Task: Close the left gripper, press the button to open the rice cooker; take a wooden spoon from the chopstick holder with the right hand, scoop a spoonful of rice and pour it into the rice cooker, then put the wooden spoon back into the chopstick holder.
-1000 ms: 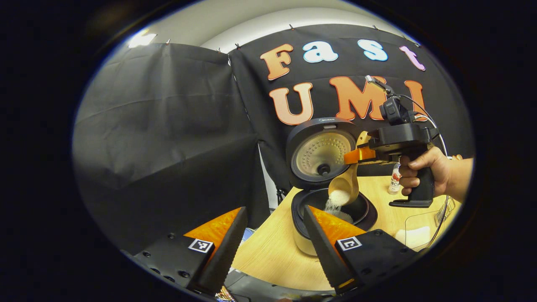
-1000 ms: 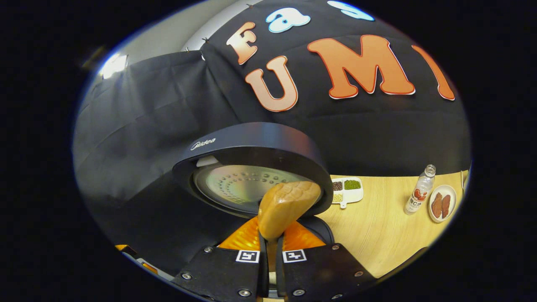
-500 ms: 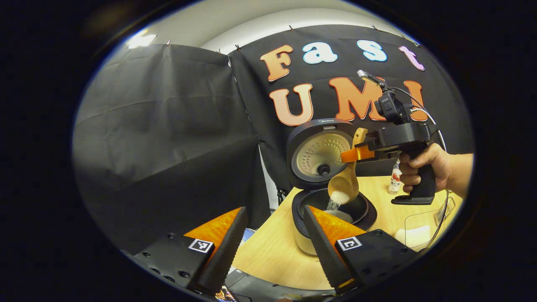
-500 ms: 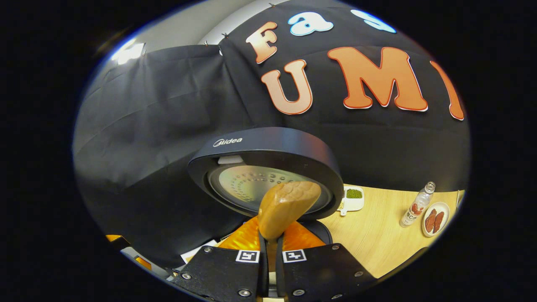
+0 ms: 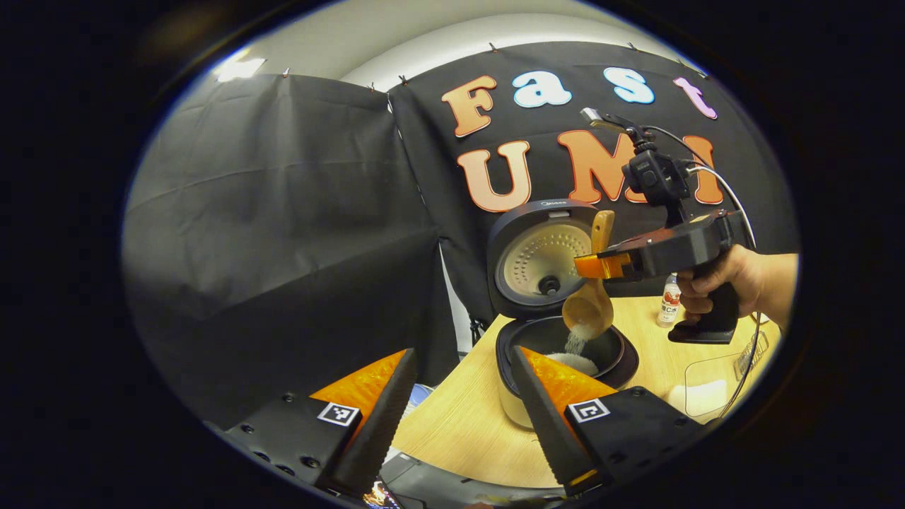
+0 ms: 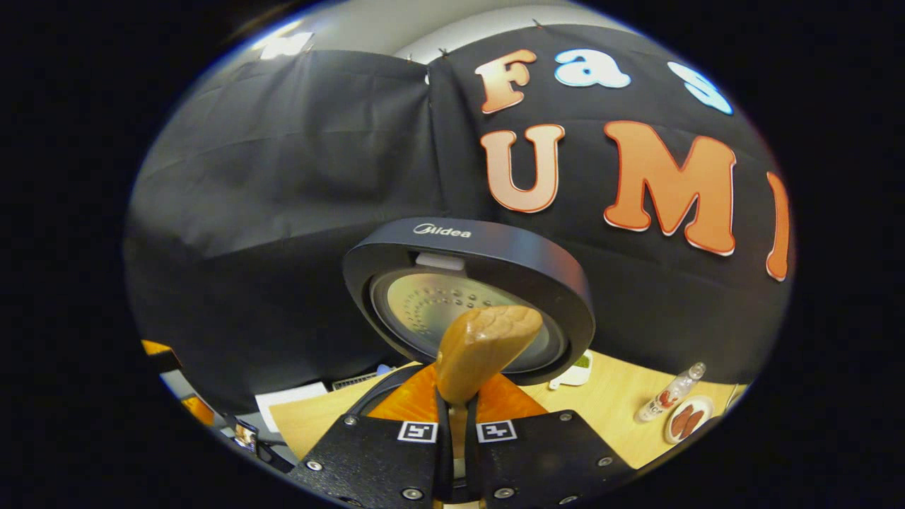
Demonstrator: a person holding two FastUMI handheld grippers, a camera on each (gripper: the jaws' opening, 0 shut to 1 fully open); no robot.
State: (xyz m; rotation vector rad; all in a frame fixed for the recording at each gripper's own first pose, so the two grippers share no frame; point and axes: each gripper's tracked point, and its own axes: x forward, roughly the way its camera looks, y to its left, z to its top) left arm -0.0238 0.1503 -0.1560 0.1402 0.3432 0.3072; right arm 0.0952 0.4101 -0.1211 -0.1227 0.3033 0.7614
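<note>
In the left gripper view, the rice cooker stands on the wooden table with its lid raised upright. The right gripper, held in a hand, is closed on the handle of the wooden spoon. The spoon bowl is tipped over the open pot and rice is falling from it onto a small heap inside. The left gripper hangs near the cooker with its jaws apart, holding nothing.

Judgement: the pouring step is in hand and close to done. The next move calls for emptying the spoon, levelling it, and carrying it to the chopstick holder.

A small bottle stands behind the cooker; its label is too small to read.

In the right gripper view, the right gripper has both fingers pressed on the spoon handle, whose end rises in front of the lid. The lid rim bears the brand "Midea". A bottle and a small plate stand on the table to the right; the bottle's writing cannot be read.
</note>
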